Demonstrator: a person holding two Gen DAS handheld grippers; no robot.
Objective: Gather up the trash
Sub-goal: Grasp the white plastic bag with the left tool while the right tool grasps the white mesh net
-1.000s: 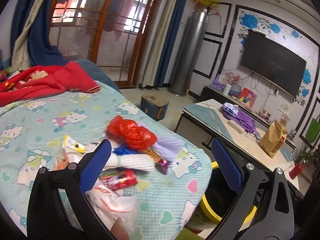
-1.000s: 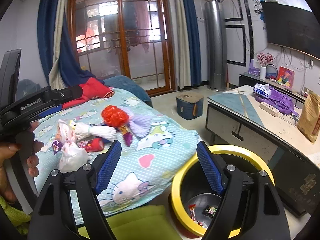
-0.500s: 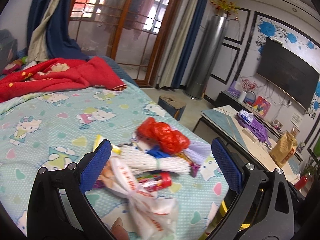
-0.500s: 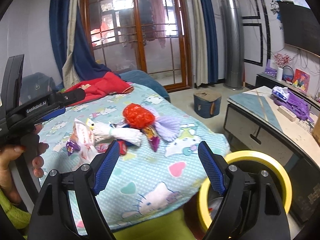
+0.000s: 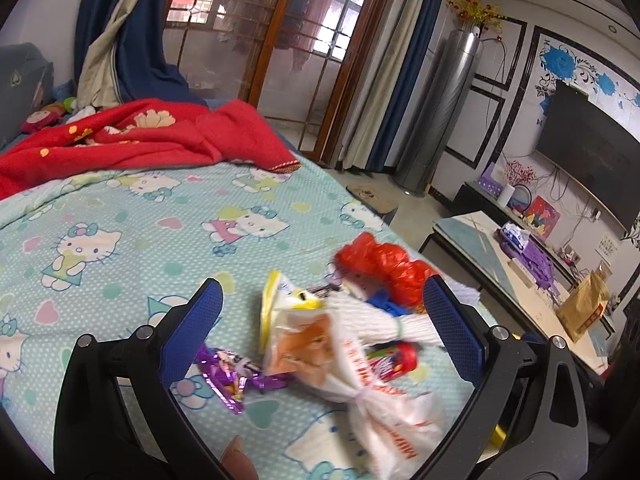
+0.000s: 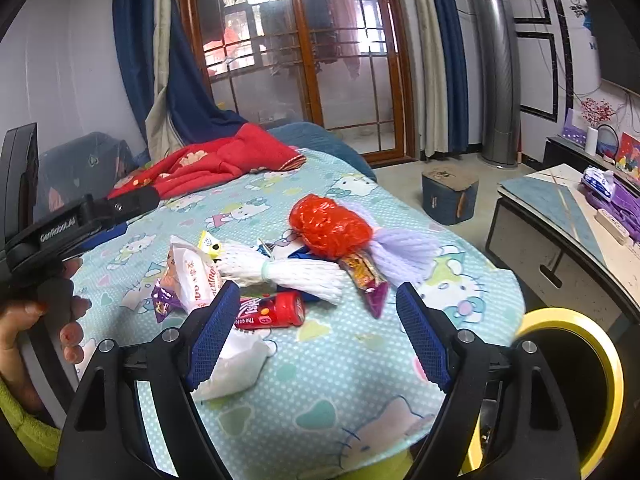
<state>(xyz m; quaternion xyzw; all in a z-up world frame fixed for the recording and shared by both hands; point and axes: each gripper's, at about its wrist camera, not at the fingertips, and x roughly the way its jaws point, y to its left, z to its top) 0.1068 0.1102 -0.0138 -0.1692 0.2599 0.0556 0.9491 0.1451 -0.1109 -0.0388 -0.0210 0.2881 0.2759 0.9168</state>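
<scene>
Left gripper (image 5: 322, 332): I read its blue-padded jaws as spread wide, above the litter, pinching nothing.
Right gripper (image 6: 316, 330): I read its blue-padded jaws as spread wide, empty, over the near edge of the pile.
Surface: a bed under a light-blue cartoon-cat printed sheet (image 6: 320, 392); all the trash lies on it.
Trash pile, right wrist view: a crumpled red plastic bag (image 6: 328, 228) at 12 o'clock of the pile; a pale lilac foam net sleeve (image 6: 404, 254) touching it at 3 o'clock; a white foam net sleeve (image 6: 288, 272) in the middle.
Small items: a red cylindrical snack tube (image 6: 272, 312) lies on its side at 6 o'clock of the white foam net sleeve, just beside the right gripper's left pad; a purple-tipped snack wrapper (image 6: 366, 278) lies at 5 o'clock of the crumpled red plastic bag.
Bag: a white knotted plastic bag with red lettering (image 5: 360, 376) lies between the left gripper's pads without touching them; a shiny purple foil wrapper (image 5: 228, 372) sits at its 9 o'clock.
Bin: a black round bin with a yellow rim (image 6: 568, 380) stands off the bed edge at 4 o'clock in the right wrist view.
Background: a red blanket (image 5: 132, 140) lies at the far end of the bed, well apart from the pile.
</scene>
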